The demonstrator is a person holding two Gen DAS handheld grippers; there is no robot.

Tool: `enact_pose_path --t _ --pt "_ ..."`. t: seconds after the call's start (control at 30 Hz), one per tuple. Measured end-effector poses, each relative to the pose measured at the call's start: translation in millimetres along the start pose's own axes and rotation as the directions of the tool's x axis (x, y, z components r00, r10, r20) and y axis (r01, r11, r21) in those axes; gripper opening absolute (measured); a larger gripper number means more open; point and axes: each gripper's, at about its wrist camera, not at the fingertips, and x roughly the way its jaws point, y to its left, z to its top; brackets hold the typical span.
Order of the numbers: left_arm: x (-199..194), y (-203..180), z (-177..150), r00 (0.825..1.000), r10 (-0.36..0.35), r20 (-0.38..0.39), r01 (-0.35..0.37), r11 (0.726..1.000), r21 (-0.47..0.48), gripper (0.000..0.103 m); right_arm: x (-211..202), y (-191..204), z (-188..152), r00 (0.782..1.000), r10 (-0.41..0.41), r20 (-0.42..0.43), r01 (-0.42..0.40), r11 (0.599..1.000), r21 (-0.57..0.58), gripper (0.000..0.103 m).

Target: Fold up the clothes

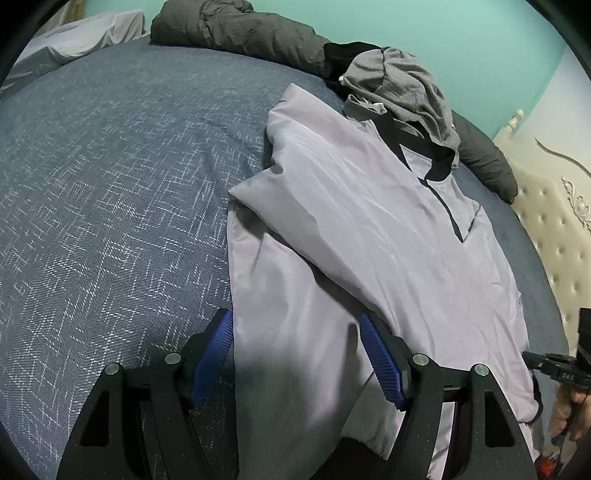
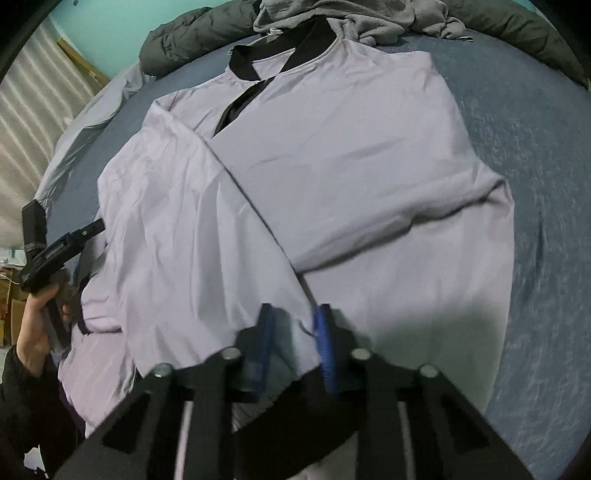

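On the bed [image 1: 110, 184], a pale lilac jacket [image 1: 369, 240] w/ black collar [image 1: 439, 162] lies front-up on the blue-grey cover, both sleeves folded in across the chest. From my left wrist cam, the left gripper [image 1: 295, 332] hovers over the jacket's lower hem w/ its blue-padded fingers [image 1: 380, 365] spread wide apart, nothing between them. From the right wrist cam, my right gripper [image 2: 295, 325] sits low at the hem; its blue pads are close together w/ a fold of the lilac sleeve [image 2: 192, 240] fabric pinched between them, tho the view is motion-blurred. The jacket's collar points toward the far edge, touching a heap of grey clothes [image 1: 402, 88]; a dark grey duvet [image 1: 229, 29] is bunched along the teal wall [image 1: 461, 37] behind. A cream tufted headboard [image 1: 554, 229] stands at the right of the left cam view. No containers show in either view.
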Motion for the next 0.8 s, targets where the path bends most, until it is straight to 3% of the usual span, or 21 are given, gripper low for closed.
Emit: enact_pose_path --t 0.2,0.4,0.5,0.63,0.8 --pt "-0.2 1.4 -0.5 1.0 -0.003 -0.003 0.003 1.0 -0.001 0.075 -31.4 0.1 -22.7 0.997 -0.002 0.081 -0.001 0.999 0.042 0.002" --pt "-0.1 1.0 -0.7 1.0 -0.007 -0.002 0.007 1.0 0.0 0.075 -23.0 -10.1 -51.3 0.998 -0.057 0.033 0.054 0.995 0.082 0.002" --pt "0.2 1.0 -0.2 1.0 -0.006 -0.003 0.006 1.0 -0.002 0.075 -16.2 -10.4 -54.6 0.999 -0.045 0.028 0.042 0.994 0.101 0.002" --pt "-10.6 4.1 4.4 1.0 -0.007 0.023 0.007 1.0 -0.019 0.075 -12.1 -1.8 -48.0 0.999 -0.051 0.001 0.051 0.997 0.06 0.006" --pt "-28.6 16.8 14.2 0.997 -0.007 0.079 0.012 0.998 -0.061 0.075 -45.3 -1.0 -15.2 0.983 -0.124 0.134 0.112 0.99 0.091 0.009"
